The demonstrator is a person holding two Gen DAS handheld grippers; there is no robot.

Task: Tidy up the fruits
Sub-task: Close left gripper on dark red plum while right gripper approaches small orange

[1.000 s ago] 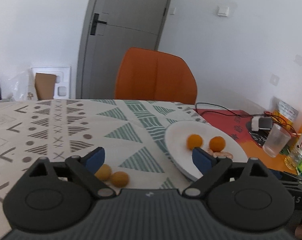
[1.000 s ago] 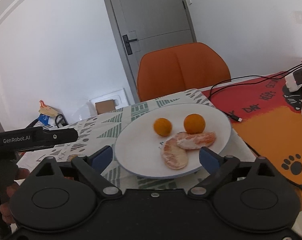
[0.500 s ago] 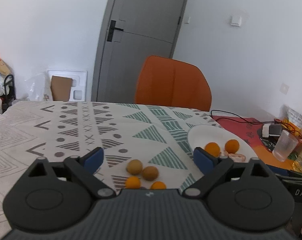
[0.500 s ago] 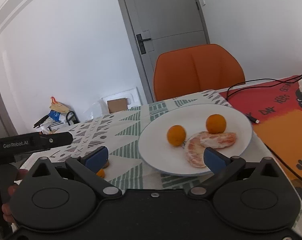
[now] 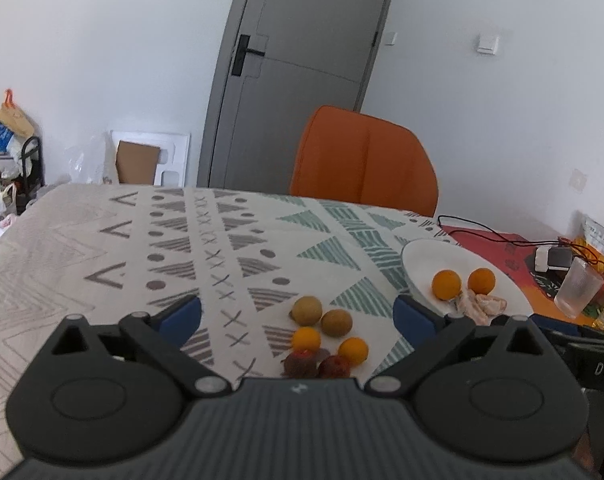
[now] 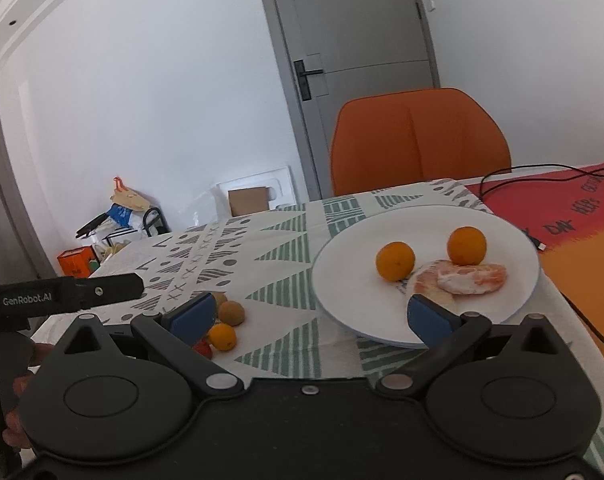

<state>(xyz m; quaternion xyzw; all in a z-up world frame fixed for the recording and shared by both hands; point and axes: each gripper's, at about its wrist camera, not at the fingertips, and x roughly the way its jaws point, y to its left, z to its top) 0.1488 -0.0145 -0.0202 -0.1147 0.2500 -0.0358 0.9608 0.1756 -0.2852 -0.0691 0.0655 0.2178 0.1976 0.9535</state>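
Since a second ago both cameras have drawn back and swung left, so more loose fruit now shows on the patterned tablecloth (image 5: 101, 248), and both pairs of jaws have just been opening with nothing between them. Beyond the table stands an orange chair (image 5: 364, 160). On the cloth's right side sits the white plate (image 6: 342, 280), holding two small oranges (image 6: 395, 261) and peeled citrus segments (image 6: 462, 278) (touching the right-hand orange). Left of the plate lies the loose cluster: two brownish round fruits (image 5: 307, 310), two small orange fruits (image 5: 306, 339) and two dark red ones (image 5: 299, 364). Over the cluster hangs the left gripper (image 5: 297, 316), spread wide and empty. Near the plate's front edge, the right gripper (image 6: 310, 314) is likewise released.
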